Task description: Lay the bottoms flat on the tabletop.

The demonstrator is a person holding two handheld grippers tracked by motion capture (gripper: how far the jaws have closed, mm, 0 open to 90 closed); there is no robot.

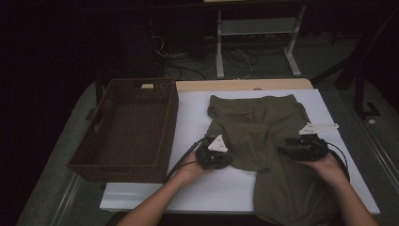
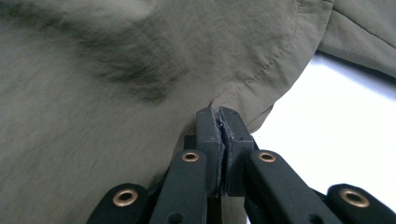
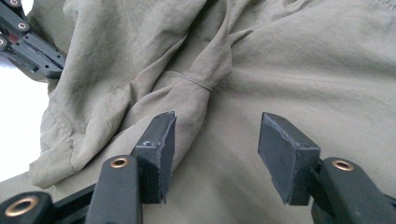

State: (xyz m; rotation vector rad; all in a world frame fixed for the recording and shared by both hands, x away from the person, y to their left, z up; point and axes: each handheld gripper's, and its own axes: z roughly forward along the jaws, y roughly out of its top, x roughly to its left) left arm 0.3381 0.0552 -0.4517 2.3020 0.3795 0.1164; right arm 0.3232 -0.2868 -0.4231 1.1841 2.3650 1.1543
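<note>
— So, what takes up the most room?

— That would be the white table top. On its right half lies an olive-green garment, spread from near the far edge down past the near edge, where the cloth hangs over. Its left part is folded and rumpled toward the middle of the top.

— And beside it?

— A dark brown woven basket stands along the left edge, with its near left corner past that edge. It sits just apart from the garment, a strip of bare white between them. Beyond the far edge, metal legs and loose cables lie on the floor.

— Where is the left gripper?

— It sits at the garment's left hem, near the middle of the top. The left gripper view shows its two pads pressed together with a seamed edge of the cloth pinched between them.

— And the right gripper?

— It rests over the garment toward the right edge, pointing left at the other gripper. In the right gripper view its pads stand spread apart above a twisted ridge of cloth; whether they touch the cloth cannot be told.

— Anything in the way?

— Only the bunched fold between the two grippers, and the cables trailing from each toward the near edge.
</note>
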